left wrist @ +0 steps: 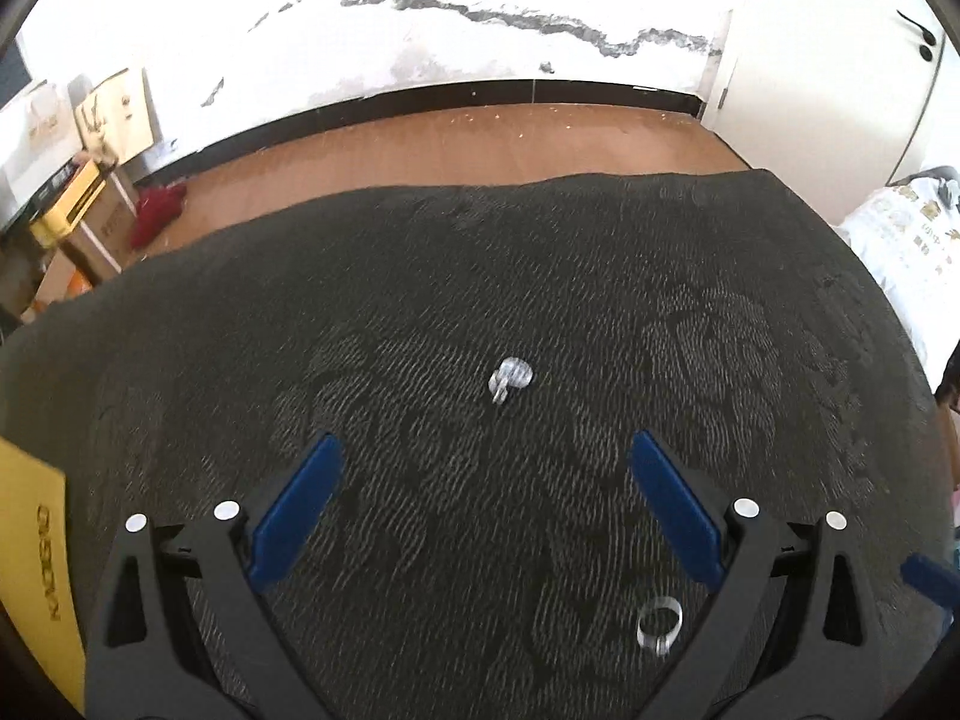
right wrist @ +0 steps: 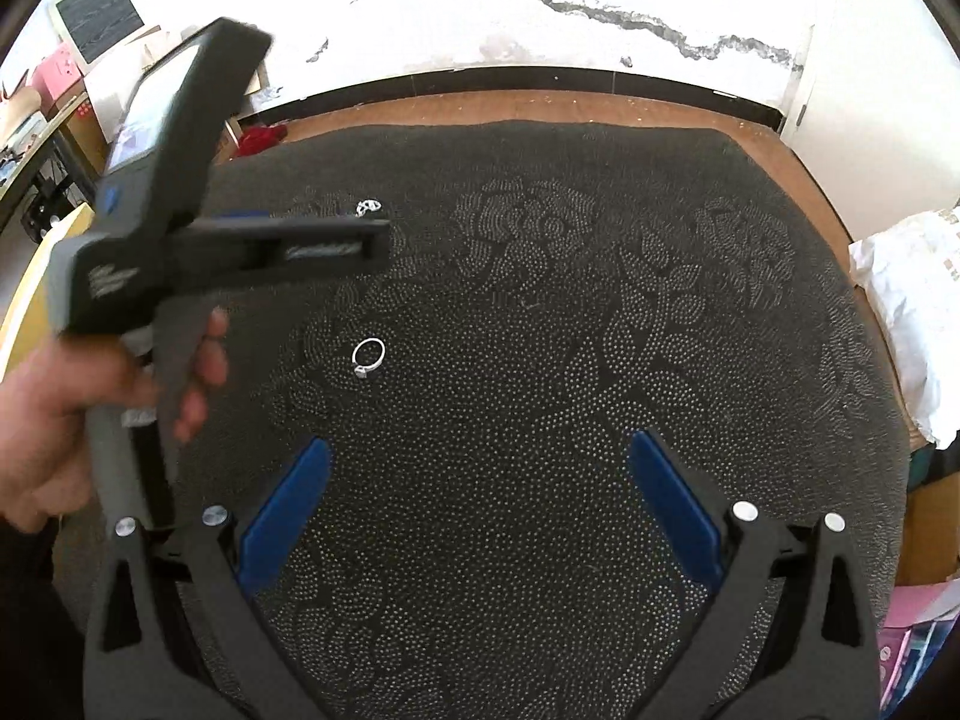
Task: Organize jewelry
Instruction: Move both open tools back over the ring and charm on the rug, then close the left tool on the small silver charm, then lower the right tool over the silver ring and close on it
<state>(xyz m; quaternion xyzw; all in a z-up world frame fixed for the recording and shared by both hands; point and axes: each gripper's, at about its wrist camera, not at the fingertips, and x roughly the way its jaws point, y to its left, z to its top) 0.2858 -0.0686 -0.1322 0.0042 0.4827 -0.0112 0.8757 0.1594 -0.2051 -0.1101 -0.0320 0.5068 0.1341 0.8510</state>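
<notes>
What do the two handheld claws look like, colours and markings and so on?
Both match: black plastic arms splayed in a V, blue flat pads on the inner faces, round silver rivets at the joints. Left claw, right claw. From the right wrist view, the left tool's body is black and grey with small white lettering, held by a bare hand, no sleeve visible.

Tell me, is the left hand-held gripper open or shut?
Open. In the left wrist view, the left hand-held gripper has its two blue fingers spread wide apart, with only dark cloth between them.
</notes>
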